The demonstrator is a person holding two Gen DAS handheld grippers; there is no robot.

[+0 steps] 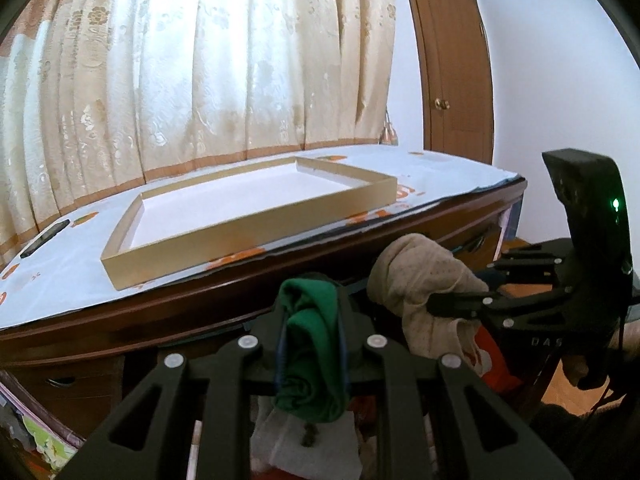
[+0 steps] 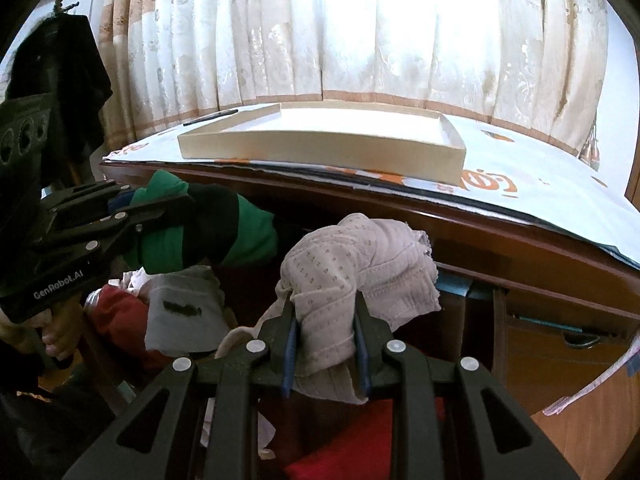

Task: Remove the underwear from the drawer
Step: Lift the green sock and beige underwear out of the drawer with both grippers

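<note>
The left tongs [image 1: 311,320] are clamped on a green piece of underwear [image 1: 310,344], bunched up between the two fingers and hanging down a little below them. Just to their right, the right tongs [image 2: 324,334] are clamped on a pale dotted piece of underwear [image 2: 352,264], whose folds bulge up over the fingertips and spill off to the right side. Both garments are held in the air, clear of the pile below.

Beneath and behind both tongs lies the open drawer [image 2: 472,284], with more clothing still in it: a red item [image 2: 352,440] directly under the right tongs and a grey-white piece [image 2: 184,304] between the two tongs.

Ahead of and above the tongs runs the brown wooden table [image 1: 280,280], its top covered with a white sheet printed in orange. A shallow beige box lid or tray [image 1: 240,232] sits on it, straight ahead of the left tongs. Beyond it hangs a cream patterned curtain [image 1: 200,60].
</note>
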